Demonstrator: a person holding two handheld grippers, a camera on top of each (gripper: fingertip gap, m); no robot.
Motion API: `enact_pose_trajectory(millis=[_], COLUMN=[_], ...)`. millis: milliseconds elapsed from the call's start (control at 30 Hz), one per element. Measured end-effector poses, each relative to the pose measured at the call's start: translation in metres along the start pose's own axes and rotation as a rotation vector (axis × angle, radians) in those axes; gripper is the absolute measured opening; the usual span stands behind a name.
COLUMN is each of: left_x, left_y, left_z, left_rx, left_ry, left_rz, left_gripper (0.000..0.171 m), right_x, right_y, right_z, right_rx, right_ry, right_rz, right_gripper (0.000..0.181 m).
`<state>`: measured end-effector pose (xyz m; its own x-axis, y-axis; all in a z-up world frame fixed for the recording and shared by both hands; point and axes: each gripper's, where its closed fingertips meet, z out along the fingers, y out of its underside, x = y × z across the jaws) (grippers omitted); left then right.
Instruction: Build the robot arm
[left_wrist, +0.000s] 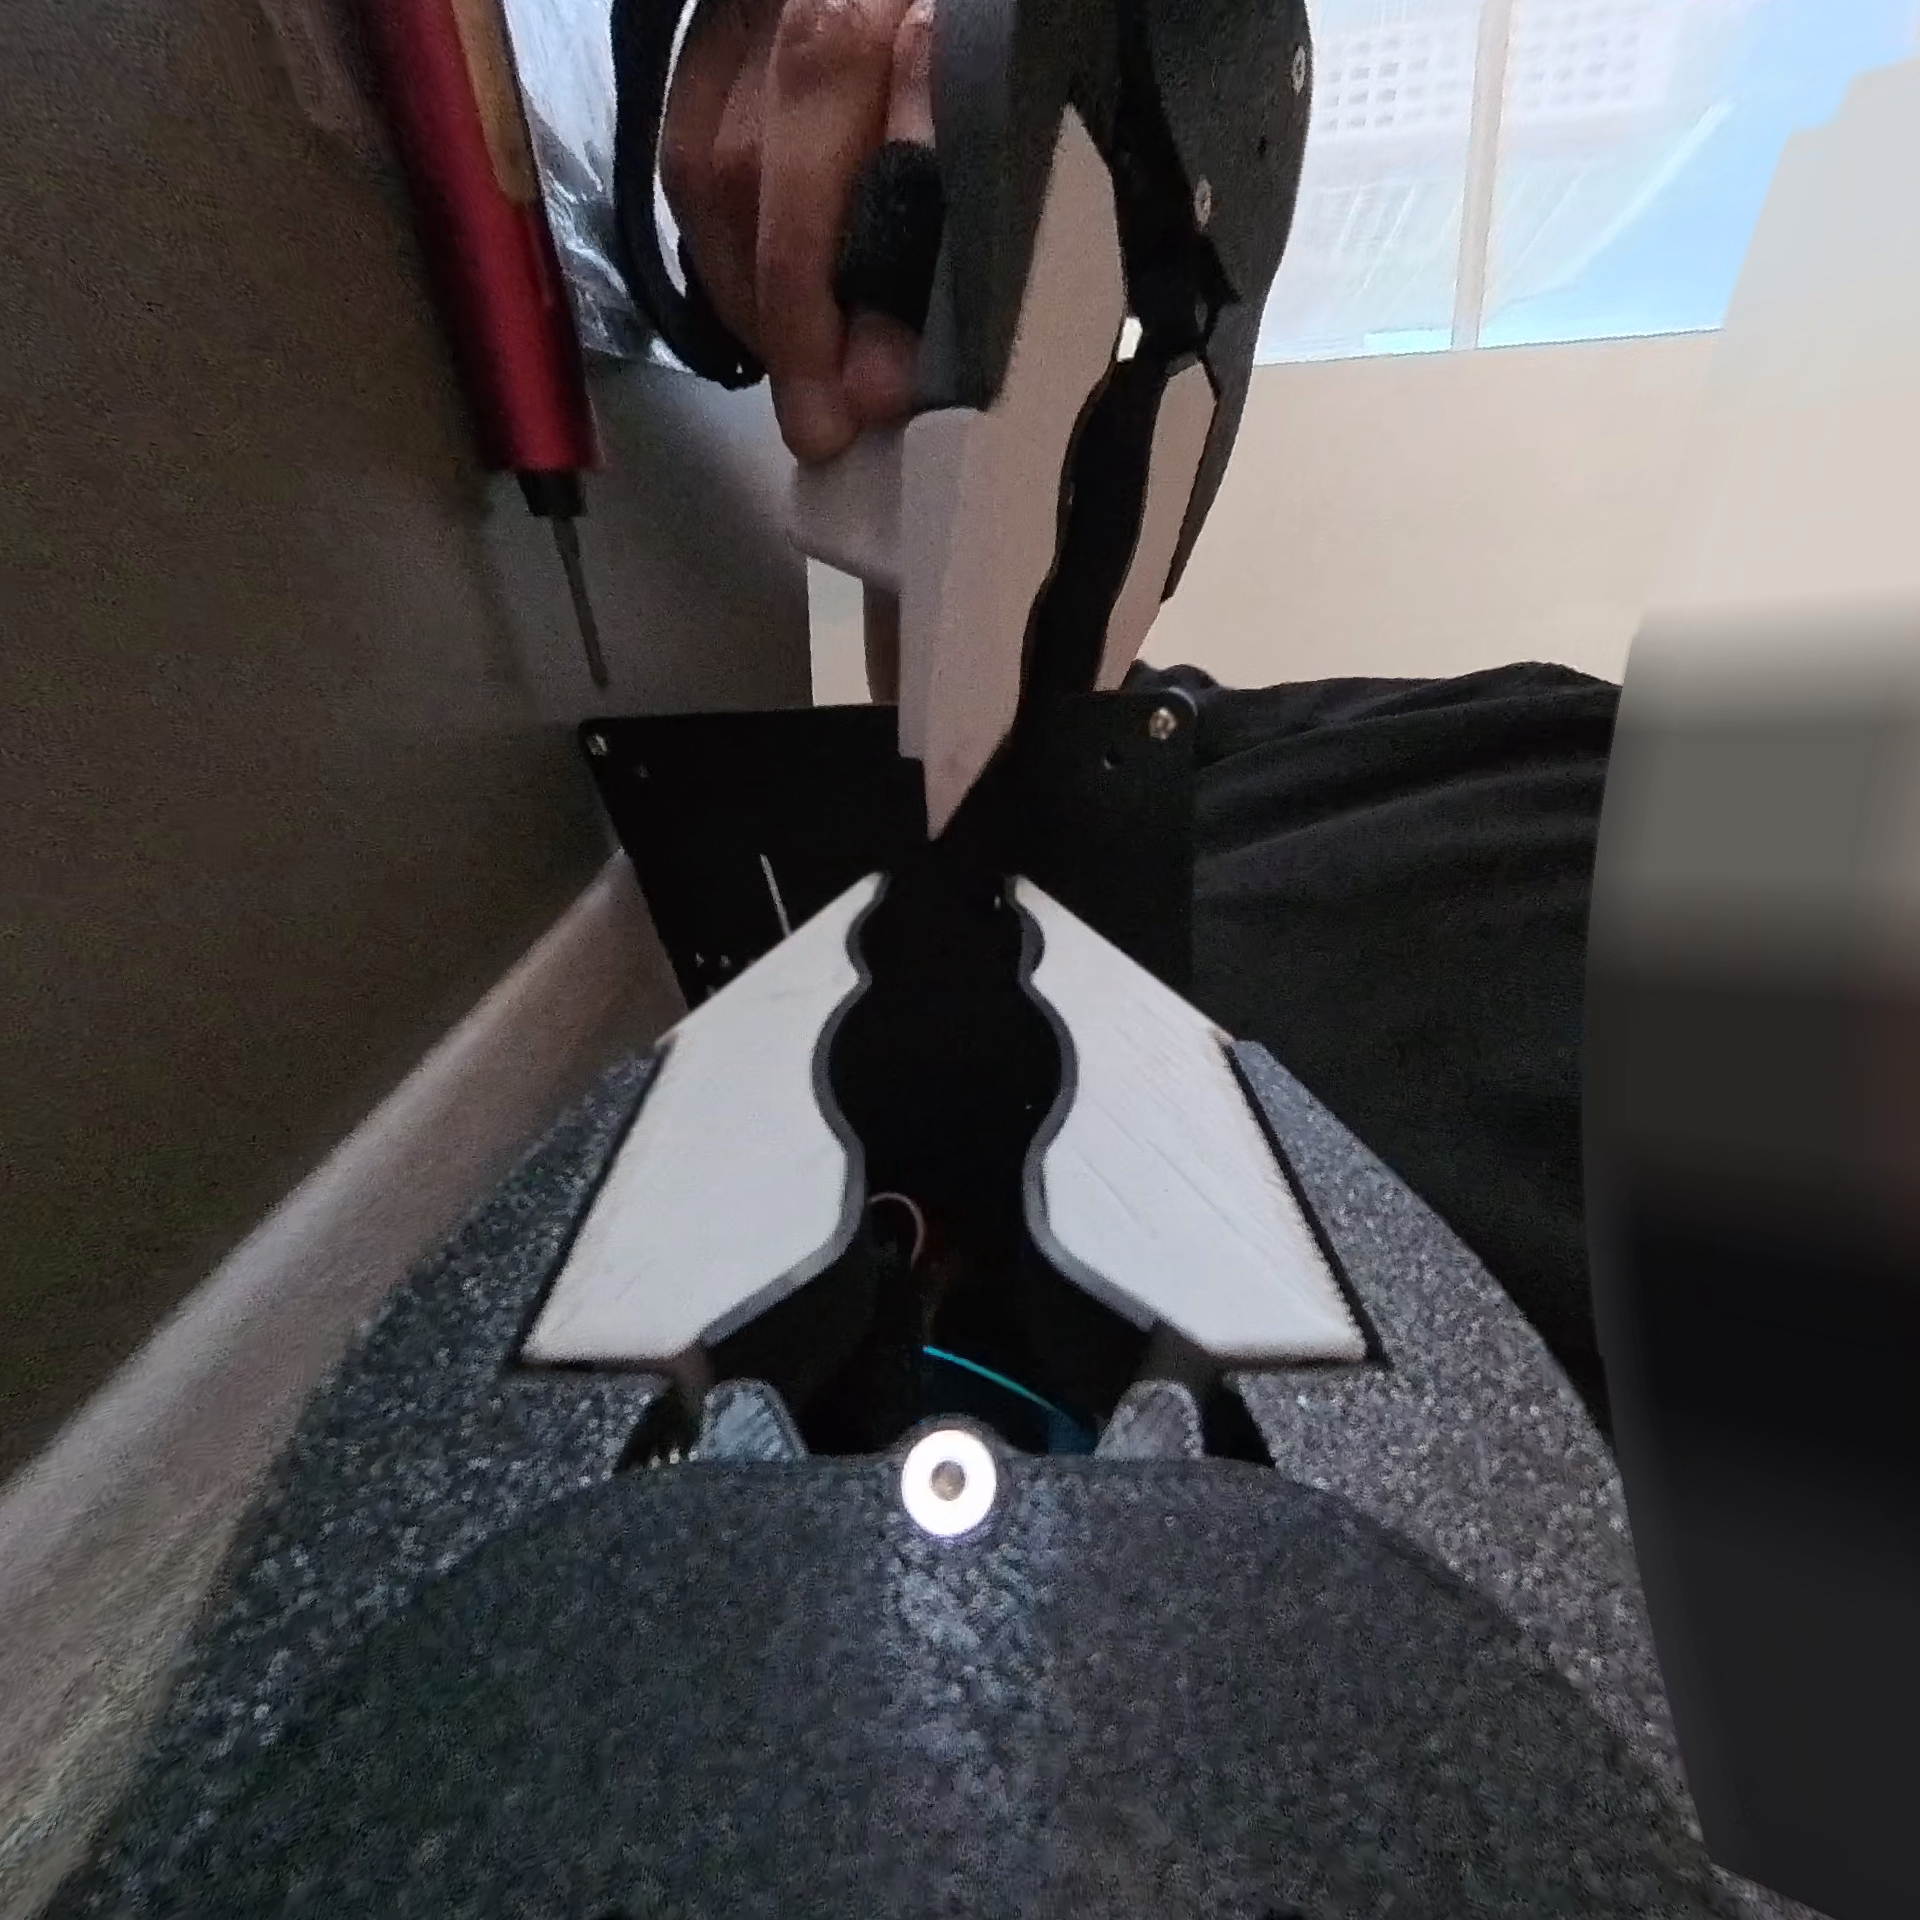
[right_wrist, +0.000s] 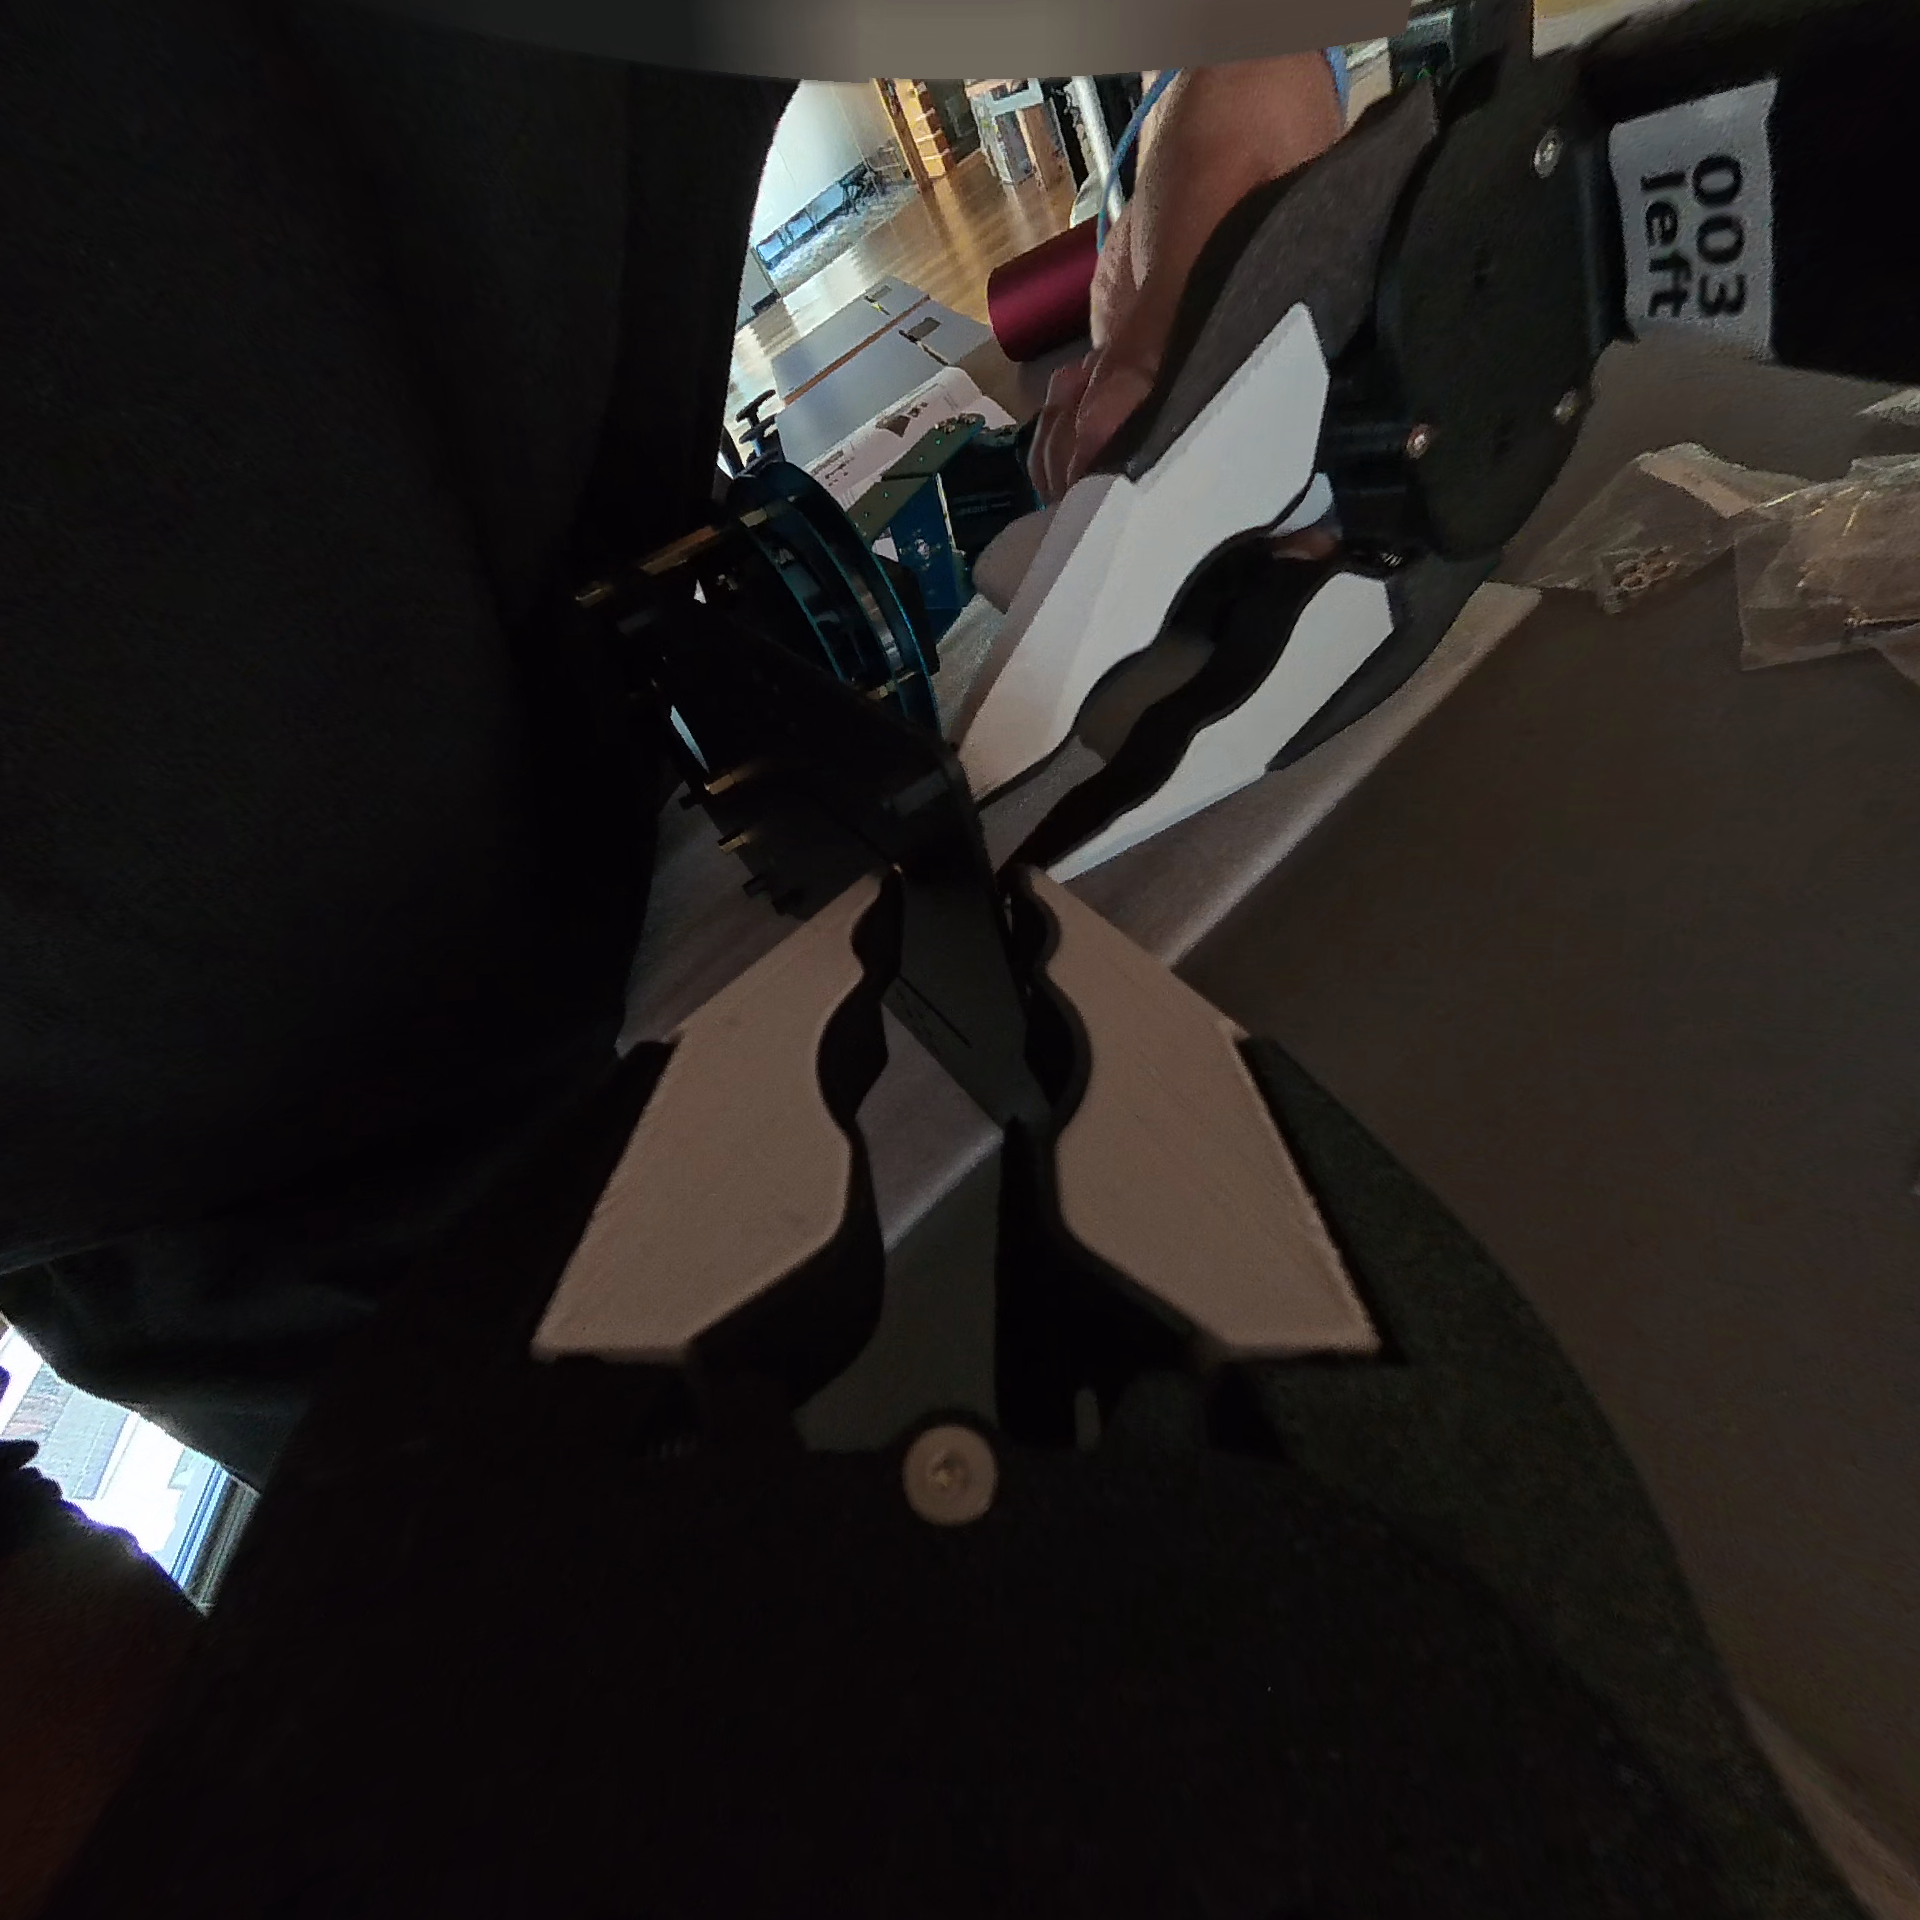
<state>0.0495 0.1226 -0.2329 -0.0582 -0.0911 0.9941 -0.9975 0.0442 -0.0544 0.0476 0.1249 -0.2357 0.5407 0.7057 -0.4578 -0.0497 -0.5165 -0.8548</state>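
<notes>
A flat black plate (left_wrist: 748, 821) with corner screws is part of an assembly with brass standoffs and a blue ring (right_wrist: 831, 613). In the right wrist view the plate (right_wrist: 951, 966) runs edge-on between the fingers of my right gripper (right_wrist: 961, 883), which is shut on it. My left gripper (left_wrist: 948, 883) has its white fingers close together, with the dark plate filling the gap. It shows in the right wrist view (right_wrist: 1018, 847) coming in from the upper right and meeting the plate's edge. The right gripper (left_wrist: 935, 821) comes down from above in the left wrist view, held by a hand (left_wrist: 810, 208).
A red-handled screwdriver (left_wrist: 488, 260) lies on the grey tabletop (left_wrist: 260, 727). Clear plastic bags of small parts (right_wrist: 1714, 540) lie on the table to the right. A maroon cylinder (right_wrist: 1039, 301) and a green circuit board (right_wrist: 914, 457) are farther off. A person's dark clothing (left_wrist: 1403, 831) is close behind. Less than 4 cm separates the two grippers' tips.
</notes>
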Motion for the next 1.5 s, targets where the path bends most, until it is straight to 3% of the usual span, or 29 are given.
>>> enact_pose_trajectory(millis=[200,333,533,800,867,933,1033,1200,1300,1400,1500], left_x=[0.007,0.009,0.007,0.002,0.002,0.003,0.008,-0.001,0.005,0.005,0.008], left_y=[0.0,0.001,0.006,0.004,0.003,0.003,0.006,0.003,-0.005,-0.008,-0.009], left_z=[0.003,0.004,0.004,0.004,0.003,0.003,-0.002,-0.015,-0.013,-0.009,-0.005], left_rx=[0.001,-0.018,-0.09,-0.208,-0.201,-0.194,-0.131,0.01,0.119,0.148,0.157], left_ry=[0.045,-0.019,-0.272,-0.714,-0.761,-0.749,-0.649,-0.445,-0.217,-0.11,-0.029], left_rz=[-0.009,0.207,0.978,2.141,2.295,2.22,1.845,0.86,0.254,-0.035,-0.171], left_gripper=[0.006,0.005,0.005,0.003,0.004,0.004,0.006,0.019,0.021,0.022,0.022], right_x=[0.0,0.0,0.0,0.0,0.0,0.0,0.0,0.0,0.0,0.0,0.0], right_y=[0.0,0.0,0.0,0.0,0.0,0.0,0.0,0.0,0.0,0.0,0.0], right_z=[0.0,0.0,0.0,0.0,0.0,0.0,0.0,0.0,0.0,0.0,0.0], right_rx=[-0.006,-0.005,-0.007,-0.005,-0.003,-0.003,-0.005,0.002,0.001,-0.002,-0.006], right_ry=[0.001,-0.003,0.001,0.007,0.009,0.006,0.003,0.001,0.002,0.001,0.001], right_rz=[-0.003,-0.004,-0.002,-0.001,-0.002,0.0,0.001,0.006,0.008,0.01,0.01], right_gripper=[0.02,0.02,0.02,0.02,0.02,0.02,0.02,0.02,0.02,0.02,0.02])
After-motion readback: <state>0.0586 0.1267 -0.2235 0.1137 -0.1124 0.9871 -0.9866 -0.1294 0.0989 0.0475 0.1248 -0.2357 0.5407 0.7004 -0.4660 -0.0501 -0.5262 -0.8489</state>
